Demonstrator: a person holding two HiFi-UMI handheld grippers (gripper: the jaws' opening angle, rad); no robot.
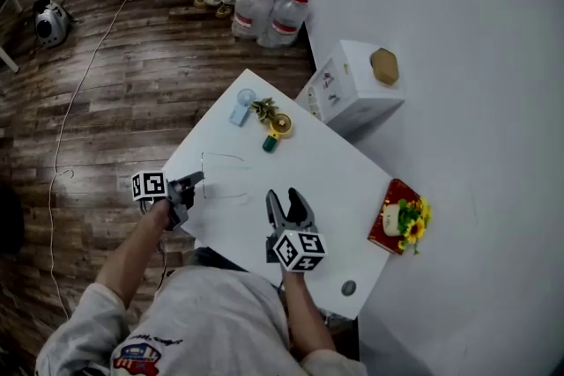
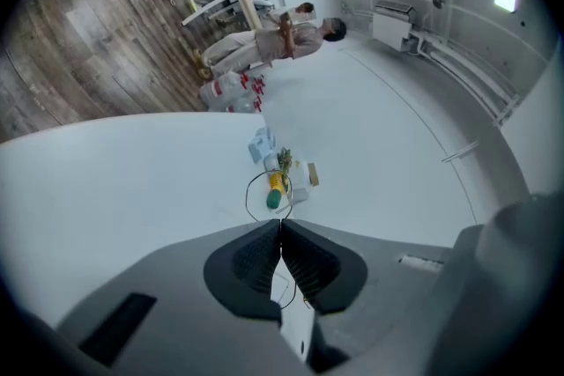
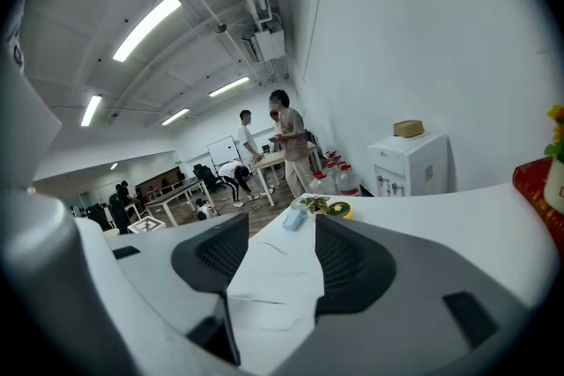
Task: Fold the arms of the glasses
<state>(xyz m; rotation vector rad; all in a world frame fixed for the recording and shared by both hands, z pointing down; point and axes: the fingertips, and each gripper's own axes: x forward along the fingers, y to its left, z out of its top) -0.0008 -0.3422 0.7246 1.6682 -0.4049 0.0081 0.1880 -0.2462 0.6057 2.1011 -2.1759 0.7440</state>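
Observation:
The glasses (image 1: 220, 157) are thin wire ones, lying on the white table (image 1: 352, 172) near its left edge. My left gripper (image 1: 201, 179) is at their left end. In the left gripper view its jaws (image 2: 280, 229) are shut on a thin wire of the glasses, and one round rim (image 2: 268, 194) loops out just beyond the tips. My right gripper (image 1: 286, 196) is to the right of the glasses, above the table, open with nothing between its fingers. In the right gripper view (image 3: 273, 233) faint wire lines of the glasses (image 3: 275, 247) show on the table through the gap.
At the table's far end are a pale blue object (image 1: 243, 107) and a yellow and green item (image 1: 278, 125). A red box with flowers (image 1: 397, 220) sits at the right edge. A white cabinet (image 1: 352, 88) and water bottles (image 1: 269, 9) stand beyond. People stand by a far desk.

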